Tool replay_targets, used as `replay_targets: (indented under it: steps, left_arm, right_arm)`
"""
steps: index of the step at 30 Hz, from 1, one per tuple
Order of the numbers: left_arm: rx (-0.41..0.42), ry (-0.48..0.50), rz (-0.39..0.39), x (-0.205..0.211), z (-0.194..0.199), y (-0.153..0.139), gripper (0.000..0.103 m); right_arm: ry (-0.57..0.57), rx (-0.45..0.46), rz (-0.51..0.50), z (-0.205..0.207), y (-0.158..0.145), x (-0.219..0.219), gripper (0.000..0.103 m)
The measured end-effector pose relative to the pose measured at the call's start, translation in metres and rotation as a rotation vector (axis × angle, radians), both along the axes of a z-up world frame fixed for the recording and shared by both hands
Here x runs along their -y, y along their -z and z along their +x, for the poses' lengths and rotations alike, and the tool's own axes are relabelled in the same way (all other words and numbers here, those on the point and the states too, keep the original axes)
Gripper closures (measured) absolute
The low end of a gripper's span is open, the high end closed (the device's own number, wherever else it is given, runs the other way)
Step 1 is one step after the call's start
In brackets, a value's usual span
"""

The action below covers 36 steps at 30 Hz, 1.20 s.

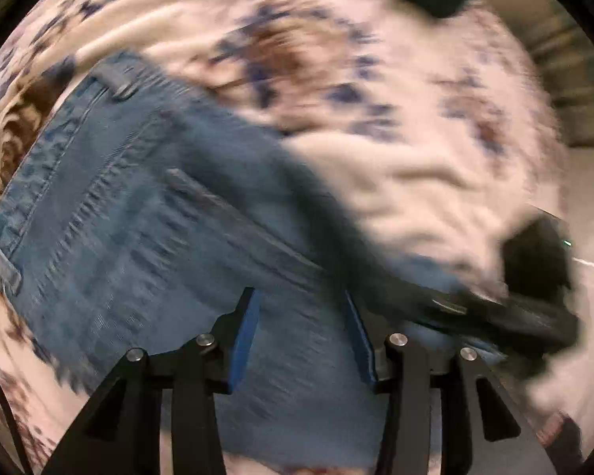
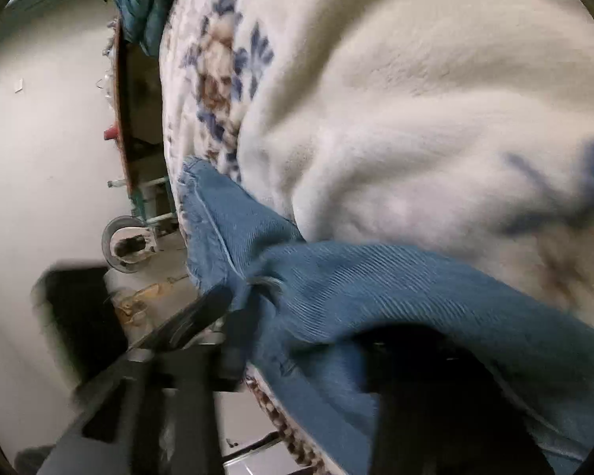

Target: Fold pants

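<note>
Left gripper (image 1: pixel 303 316) splayed wide, low over jeans (image 1: pixel 146 213) on floral blanket (image 1: pixel 396 79). Right gripper (image 2: pixel 297 336) draped in denim; grip state unreadable.

No readable text anywhere — both views blurred, no labels or numbers legible

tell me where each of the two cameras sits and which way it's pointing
Left wrist: sits on the left gripper, looking forward along its open blue-padded fingers at the jeans lying on a floral blanket; the other gripper's black body shows, blurred, at the right.
Right wrist: sits on the right gripper, looking along the blanket's edge, room floor to the left; denim drapes over its blurred black fingers, so its jaw state is unclear.
Shared: the same jeans and blanket.
</note>
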<state>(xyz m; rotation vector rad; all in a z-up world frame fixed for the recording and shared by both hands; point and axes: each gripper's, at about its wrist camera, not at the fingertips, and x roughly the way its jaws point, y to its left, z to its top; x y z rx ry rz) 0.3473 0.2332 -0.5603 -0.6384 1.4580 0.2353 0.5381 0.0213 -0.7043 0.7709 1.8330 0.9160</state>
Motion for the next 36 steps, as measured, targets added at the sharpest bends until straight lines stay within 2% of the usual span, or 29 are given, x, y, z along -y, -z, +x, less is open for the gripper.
replay_targets:
  steps: [3,4,7,9,12,14,18,19,20,21,23,25,27,29,31,32,33,35,36]
  left_arm:
    - [-0.028,-0.034,-0.048,-0.015,-0.004,0.019,0.062]
    - [-0.025,-0.034,-0.049,-0.015,-0.005,0.019,0.062]
    - [-0.024,-0.006,-0.024,-0.011,-0.007,0.016,0.062]
    - [-0.032,-0.001,-0.026,-0.005,-0.006,0.018,0.062]
    - [-0.037,0.008,-0.022,-0.001,-0.005,0.02,0.062]
    - [-0.039,0.014,-0.017,0.001,-0.003,0.022,0.062]
    - [-0.004,0.02,-0.017,0.003,-0.001,0.015,0.062]
    - [0.01,0.032,-0.012,0.004,-0.001,0.011,0.062]
    - [0.035,0.056,0.003,0.008,0.002,0.004,0.062]
    - [0.047,0.073,0.016,0.01,0.003,0.0,0.062]
    - [0.079,0.098,0.016,0.015,0.011,-0.008,0.062]
    - [0.089,0.087,-0.008,0.015,0.019,-0.01,0.057]
    - [0.084,0.042,-0.085,0.011,0.03,-0.005,0.051]
    - [0.051,-0.035,-0.181,0.003,0.036,0.006,0.05]
    - [-0.011,-0.144,-0.291,-0.005,0.04,0.021,0.053]
    - [-0.057,-0.204,-0.299,-0.013,0.041,0.029,0.053]
    - [-0.058,-0.246,-0.336,-0.02,0.04,0.035,0.049]
    - [-0.088,-0.315,-0.4,-0.029,0.039,0.046,0.049]
    - [-0.104,-0.329,-0.418,-0.032,0.04,0.051,0.049]
  right_arm:
    - [0.232,-0.022,0.125,0.02,-0.015,0.053,0.077]
    - [0.258,-0.023,0.133,0.023,-0.016,0.06,0.077]
    - [0.127,-0.009,-0.007,0.027,-0.01,0.054,0.077]
    - [0.027,-0.007,-0.056,0.026,-0.005,0.04,0.074]
    - [-0.041,-0.037,-0.014,0.019,0.0,0.019,0.074]
    - [-0.087,-0.029,-0.055,0.016,0.004,0.005,0.074]
    - [-0.027,-0.086,-0.019,0.022,0.013,0.011,0.074]
    - [-0.022,-0.091,0.005,0.023,0.012,0.018,0.071]
    - [-0.021,-0.093,0.012,0.023,0.012,0.023,0.062]
    - [-0.017,-0.088,0.01,0.021,0.01,0.029,0.058]
    - [0.003,-0.101,0.039,0.022,0.013,0.04,0.027]
    - [0.042,-0.119,0.103,0.023,0.012,0.039,0.018]
    - [0.063,-0.127,0.111,0.026,0.011,0.03,0.017]
    - [0.036,-0.112,0.083,0.029,0.012,0.013,0.018]
    - [-0.033,-0.042,0.009,0.03,0.007,-0.013,0.02]
    - [-0.045,-0.013,0.005,0.028,0.003,-0.021,0.033]
    - [-0.052,0.009,-0.006,0.028,-0.001,-0.025,0.039]
    - [-0.123,0.089,-0.1,0.022,-0.007,-0.032,0.073]
    - [-0.134,0.096,-0.094,0.018,-0.008,-0.029,0.074]
